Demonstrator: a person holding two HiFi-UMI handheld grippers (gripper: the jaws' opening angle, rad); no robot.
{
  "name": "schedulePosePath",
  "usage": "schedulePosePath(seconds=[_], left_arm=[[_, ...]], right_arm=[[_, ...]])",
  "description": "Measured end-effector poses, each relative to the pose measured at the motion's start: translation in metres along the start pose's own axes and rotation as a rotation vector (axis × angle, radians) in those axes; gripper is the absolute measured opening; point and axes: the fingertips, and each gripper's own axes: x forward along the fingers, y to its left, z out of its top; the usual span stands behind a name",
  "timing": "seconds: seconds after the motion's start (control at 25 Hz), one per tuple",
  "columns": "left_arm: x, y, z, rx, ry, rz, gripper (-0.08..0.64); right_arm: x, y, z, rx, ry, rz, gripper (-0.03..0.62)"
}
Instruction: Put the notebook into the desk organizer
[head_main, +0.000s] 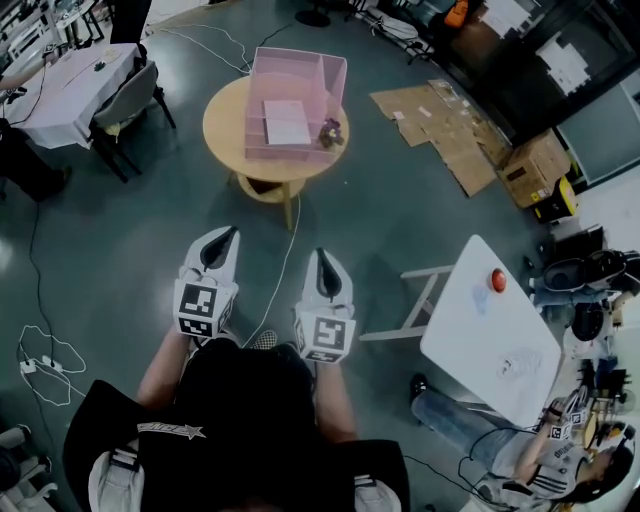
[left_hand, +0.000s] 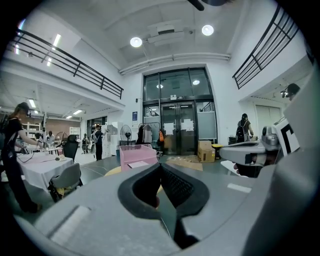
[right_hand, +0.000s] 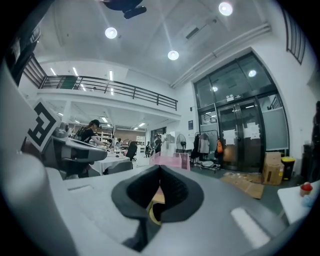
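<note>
A pink desk organizer (head_main: 300, 70) stands on a round wooden table (head_main: 222, 125) some way ahead of me. A pale, flat notebook (head_main: 286, 122) lies inside it, beside a small dark object (head_main: 330, 131) at its right edge. My left gripper (head_main: 225, 235) and right gripper (head_main: 322, 255) are held side by side over the floor, well short of the table, both pointing toward it. Both are shut with nothing between the jaws. The organizer (left_hand: 135, 154) shows small and distant past the left gripper (left_hand: 160, 165). It also appears as a pink organizer (right_hand: 172, 160) beyond the right gripper (right_hand: 160, 167).
A white table (head_main: 490, 330) with a red object (head_main: 498, 281) stands at the right, with a seated person (head_main: 540, 450) near it. Flattened cardboard (head_main: 440, 120) lies on the floor behind. A chair (head_main: 130, 100) and a cloth-covered table (head_main: 70, 85) stand at the left. Cables cross the floor.
</note>
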Motion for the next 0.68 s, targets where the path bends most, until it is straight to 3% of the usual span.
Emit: schedulePosePath(seconds=[0.68], left_arm=[[-0.009,0.000,0.002,0.006,0.002,0.001,0.009]], right_arm=[[-0.006,0.007,0.010,-0.012,-0.032,0.014,0.006]])
